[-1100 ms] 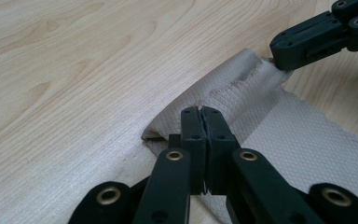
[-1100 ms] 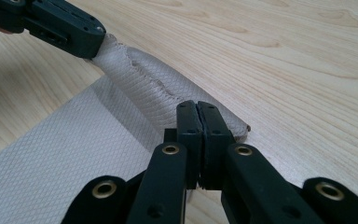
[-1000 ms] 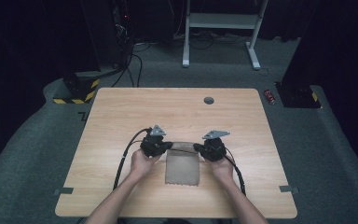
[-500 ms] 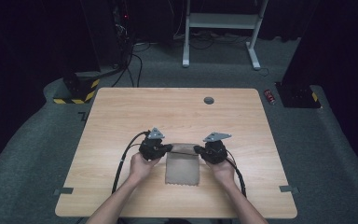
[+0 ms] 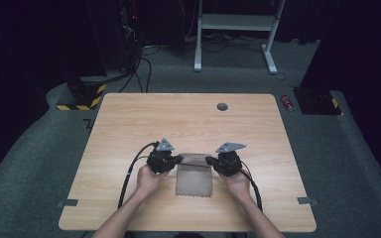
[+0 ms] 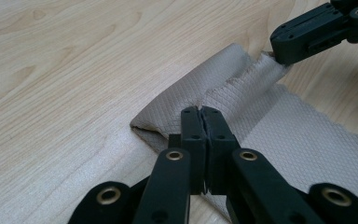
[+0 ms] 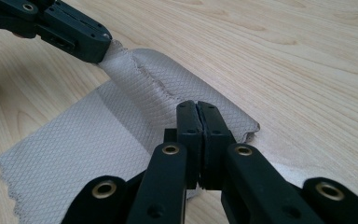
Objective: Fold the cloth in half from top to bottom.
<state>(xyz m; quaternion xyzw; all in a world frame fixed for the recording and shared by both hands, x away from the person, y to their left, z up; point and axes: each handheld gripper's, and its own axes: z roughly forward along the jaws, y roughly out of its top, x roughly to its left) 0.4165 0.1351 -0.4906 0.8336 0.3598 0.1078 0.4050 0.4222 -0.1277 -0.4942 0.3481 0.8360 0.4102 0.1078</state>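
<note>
We've got the beige cloth (image 5: pixel 194 177) at the near middle of the table (image 5: pixel 129 119). Left tongs (image 6: pixel 200 112) and right tongs (image 7: pixel 197 106) are each clamped on a far corner, lifting that edge, likely to fold it toward us.

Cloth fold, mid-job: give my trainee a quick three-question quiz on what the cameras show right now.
1. True or false: both grippers are shut on the cloth.
2. Which edge of the cloth is gripped? A) the far one, rolled over B) the near one, with the zigzag cut C) none
3. Fill in: the cloth lies on a ____ table.

Key
1. True: the left gripper and the right gripper each pinch a far corner.
2. A
3. wooden
</note>
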